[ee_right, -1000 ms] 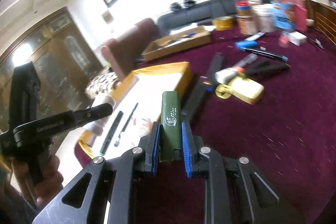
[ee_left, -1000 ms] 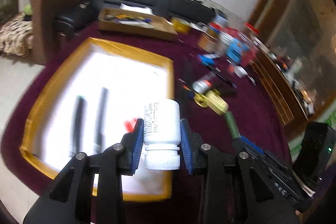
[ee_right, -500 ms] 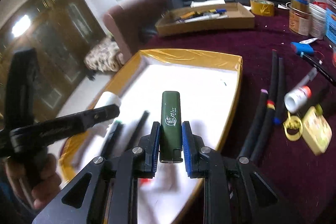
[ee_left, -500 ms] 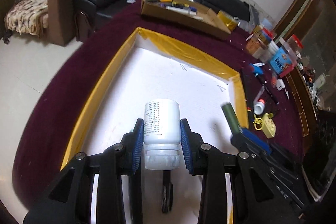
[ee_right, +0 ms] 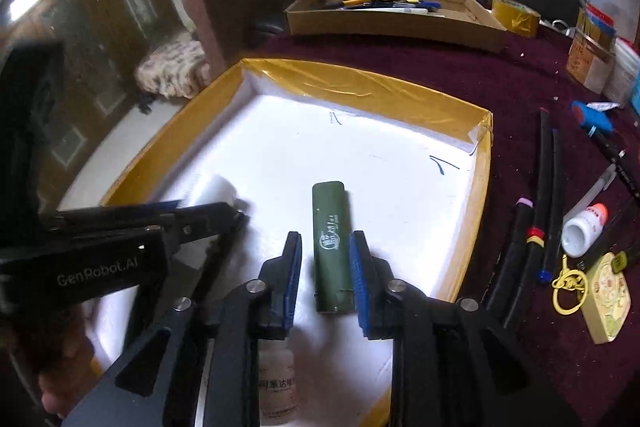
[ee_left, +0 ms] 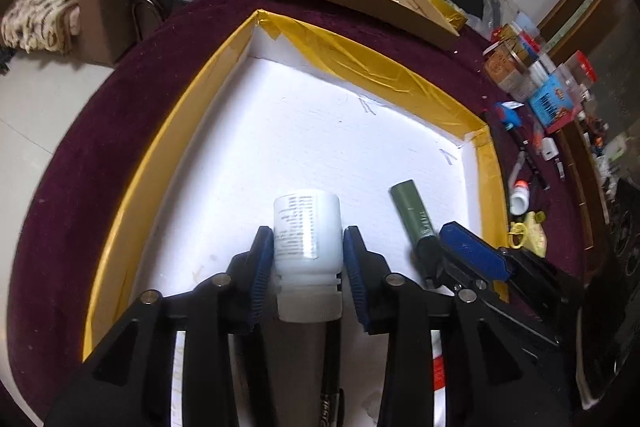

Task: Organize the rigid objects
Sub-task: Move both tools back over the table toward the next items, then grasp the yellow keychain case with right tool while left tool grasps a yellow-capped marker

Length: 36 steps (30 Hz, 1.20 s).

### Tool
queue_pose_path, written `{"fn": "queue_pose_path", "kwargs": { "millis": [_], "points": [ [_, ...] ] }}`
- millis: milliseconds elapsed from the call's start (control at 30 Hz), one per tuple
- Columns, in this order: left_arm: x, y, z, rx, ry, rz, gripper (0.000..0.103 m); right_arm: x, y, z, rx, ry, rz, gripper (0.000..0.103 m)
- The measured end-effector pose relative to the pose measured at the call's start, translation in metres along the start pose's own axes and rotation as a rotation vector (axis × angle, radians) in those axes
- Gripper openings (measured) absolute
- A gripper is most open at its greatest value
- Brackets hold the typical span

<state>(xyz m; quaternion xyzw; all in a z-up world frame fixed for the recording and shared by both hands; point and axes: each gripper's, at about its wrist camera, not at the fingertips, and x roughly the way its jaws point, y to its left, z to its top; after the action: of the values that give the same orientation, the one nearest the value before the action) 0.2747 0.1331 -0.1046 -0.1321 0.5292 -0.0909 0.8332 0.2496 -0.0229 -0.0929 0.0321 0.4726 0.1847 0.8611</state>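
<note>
Your left gripper point(ee_left: 307, 259) has just been spreading its jaws: the white pill bottle point(ee_left: 307, 227) sits between the blue pads, cap toward you, with the left pad at its side and a sliver of gap on the right, so whether it is pinched cannot be told. Your right gripper point(ee_right: 325, 269) has been opening too, and the green lighter point(ee_right: 331, 247) lies on the white tray floor between pads that stand clear of it. Both rest inside the yellow-taped tray point(ee_left: 168, 131). To the right, on the maroon cloth point(ee_right: 460, 75), lie black tubes point(ee_right: 544, 187). Farther back stands a cardboard box point(ee_right: 392, 23) of pens.
</note>
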Motion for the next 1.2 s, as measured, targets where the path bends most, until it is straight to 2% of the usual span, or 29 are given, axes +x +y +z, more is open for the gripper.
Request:
{"fn": "queue_pose_path", "kwargs": {
  "millis": [133,200,233,300,367,400,500,633,667,833,1000,1100,1200],
  "points": [
    [-0.014,0.001,-0.007,-0.021,-0.001,-0.027,0.039,-0.021,-0.014,-0.012,0.056,-0.036,0.103,0.027],
    [-0.027,-0.007,-0.016,-0.009,-0.042,-0.031,0.039,-0.044,-0.022,-0.029,0.064,-0.081,0.152,0.032],
    [-0.033,-0.013,-0.022,-0.005,-0.062,-0.036,0.039,-0.052,-0.024,-0.034,0.066,-0.095,0.162,0.038],
    [-0.044,-0.027,-0.034,-0.002,-0.085,-0.079,0.042,-0.072,-0.035,-0.047,0.07,-0.121,0.18,0.043],
    [-0.05,-0.043,-0.044,0.006,-0.097,-0.124,0.053,-0.087,-0.044,-0.056,0.056,-0.136,0.164,0.048],
    [-0.051,-0.053,-0.05,0.017,-0.102,-0.138,0.055,-0.096,-0.052,-0.061,0.058,-0.147,0.143,0.049],
    [-0.052,-0.083,-0.062,0.07,-0.099,-0.151,0.056,-0.119,-0.085,-0.073,0.087,-0.163,0.091,0.054],
    [-0.048,-0.114,-0.071,0.121,-0.073,-0.148,0.056,-0.139,-0.126,-0.072,0.098,-0.151,0.029,0.06],
    [-0.046,-0.122,-0.072,0.135,-0.07,-0.143,0.056,-0.14,-0.138,-0.069,0.093,-0.142,0.008,0.063],
    [-0.039,-0.143,-0.073,0.169,-0.055,-0.099,0.056,-0.113,-0.182,-0.049,0.108,-0.086,-0.079,0.063],
    [-0.029,-0.154,-0.069,0.189,-0.041,-0.059,0.056,-0.077,-0.199,-0.03,0.001,-0.02,-0.059,0.063],
    [-0.025,-0.16,-0.068,0.2,-0.032,-0.051,0.056,-0.065,-0.203,-0.037,0.046,-0.017,0.007,0.063],
    [-0.018,-0.174,-0.067,0.24,-0.029,-0.035,0.056,-0.07,-0.196,-0.041,-0.01,-0.016,0.005,0.055]
  ]
}}
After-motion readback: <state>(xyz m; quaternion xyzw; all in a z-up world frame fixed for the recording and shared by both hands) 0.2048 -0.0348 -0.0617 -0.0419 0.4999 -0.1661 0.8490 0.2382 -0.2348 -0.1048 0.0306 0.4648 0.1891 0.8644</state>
